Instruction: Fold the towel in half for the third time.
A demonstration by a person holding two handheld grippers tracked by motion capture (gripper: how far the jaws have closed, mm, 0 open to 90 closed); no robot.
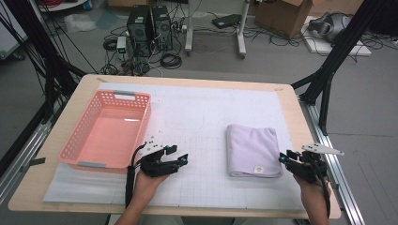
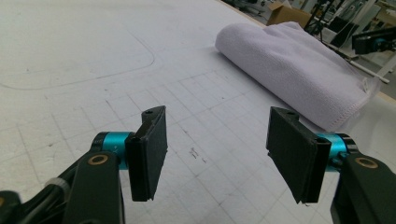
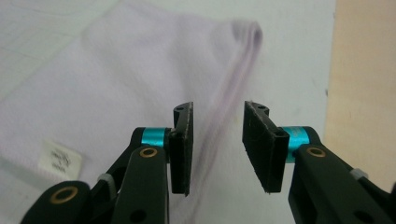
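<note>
The left gripper [image 1: 180,157] rests low over the white gridded mat [image 1: 202,140], jaws wide apart with nothing between them; a pink basket [image 1: 94,161] sits just to its left. The folded lavender towel [image 1: 252,150] lies flat to its right, between the two grippers, long axis running away from the person, folded edge toward the left gripper. The right gripper [image 1: 285,157] hovers at the towel's near right corner, jaws parted a little and gripping nothing, the towel's layered edge [image 3: 233,88] below them. The mat covers a pale wooden table [image 1: 291,101]; cables, computer towers [image 1: 150,28] and cardboard boxes [image 1: 281,14] crowd the grey floor beyond.
</note>
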